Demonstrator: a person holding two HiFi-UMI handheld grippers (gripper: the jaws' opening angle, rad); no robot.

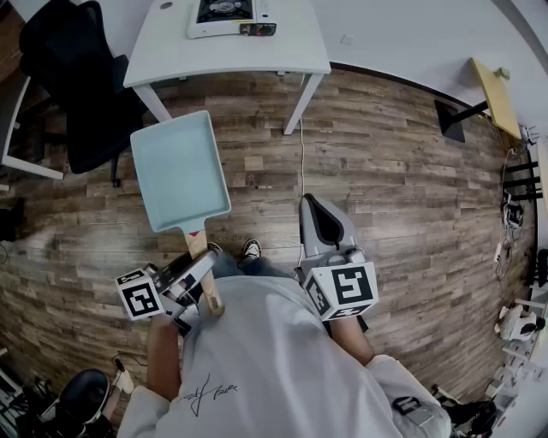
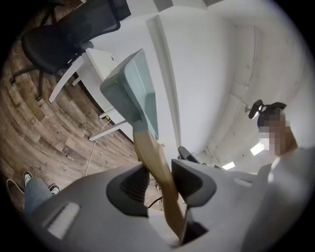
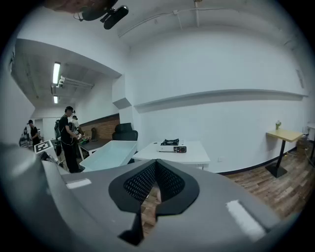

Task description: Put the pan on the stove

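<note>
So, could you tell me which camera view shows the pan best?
The head view: the whole pan shows from above, its handle in the left gripper. The left gripper view shows it edge-on, handle clamped between the jaws; the right gripper view catches only part of it.

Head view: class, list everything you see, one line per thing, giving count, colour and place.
pan: one, pale blue, wooden handle, held above the floor
stove: one, white and black, on the table
table: one, white, top of view
chair: one, black, left of table
side table: one, yellow, far right
floor: brown wood planks
left gripper: one, grey, shut on pan handle
right gripper: one, grey, shut, empty
</note>
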